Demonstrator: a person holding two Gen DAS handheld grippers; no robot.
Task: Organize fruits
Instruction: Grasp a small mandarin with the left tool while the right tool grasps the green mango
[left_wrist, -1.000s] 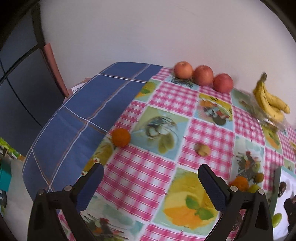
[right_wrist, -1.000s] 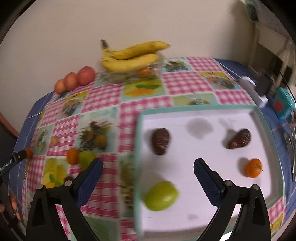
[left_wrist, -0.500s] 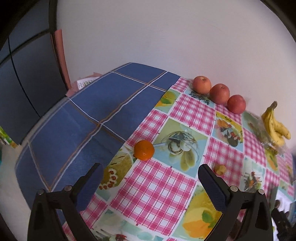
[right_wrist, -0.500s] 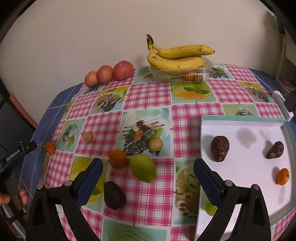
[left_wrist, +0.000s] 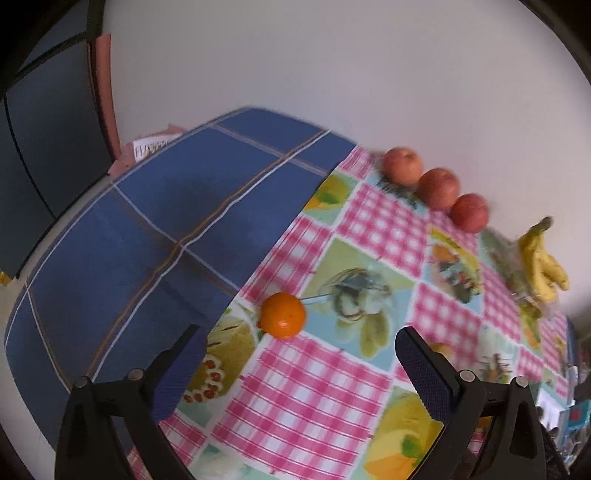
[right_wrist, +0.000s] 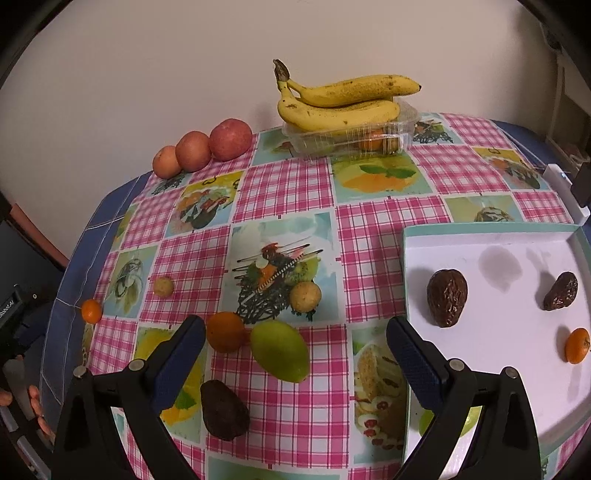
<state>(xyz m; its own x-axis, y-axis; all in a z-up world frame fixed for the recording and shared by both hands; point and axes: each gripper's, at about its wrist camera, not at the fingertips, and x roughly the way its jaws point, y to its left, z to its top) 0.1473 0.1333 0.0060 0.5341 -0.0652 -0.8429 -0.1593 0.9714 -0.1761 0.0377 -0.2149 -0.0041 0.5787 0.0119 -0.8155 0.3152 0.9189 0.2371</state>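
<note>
My left gripper (left_wrist: 295, 354) is open and empty, just short of a small orange (left_wrist: 282, 315) at the edge of the checked cloth; that orange also shows in the right wrist view (right_wrist: 91, 311). My right gripper (right_wrist: 295, 343) is open and empty above a green mango (right_wrist: 280, 350), an orange (right_wrist: 225, 331) and a dark avocado (right_wrist: 223, 410). The white tray (right_wrist: 491, 236) at right holds two dark avocados (right_wrist: 447, 297), a small orange (right_wrist: 577, 345) and a green fruit (right_wrist: 469, 417) partly hidden behind my right finger.
Three apples (right_wrist: 201, 147) line the wall. Bananas (right_wrist: 340, 99) lie on a clear plastic box (right_wrist: 351, 138). Two small yellow fruits (right_wrist: 305, 296) lie mid-table. A blue cloth (left_wrist: 166, 221) covers the table's left end. A white device (right_wrist: 565, 184) lies at far right.
My left gripper has swung left and closed in on the small orange. My right gripper has moved left off the tray and now hangs over the mango and orange.
</note>
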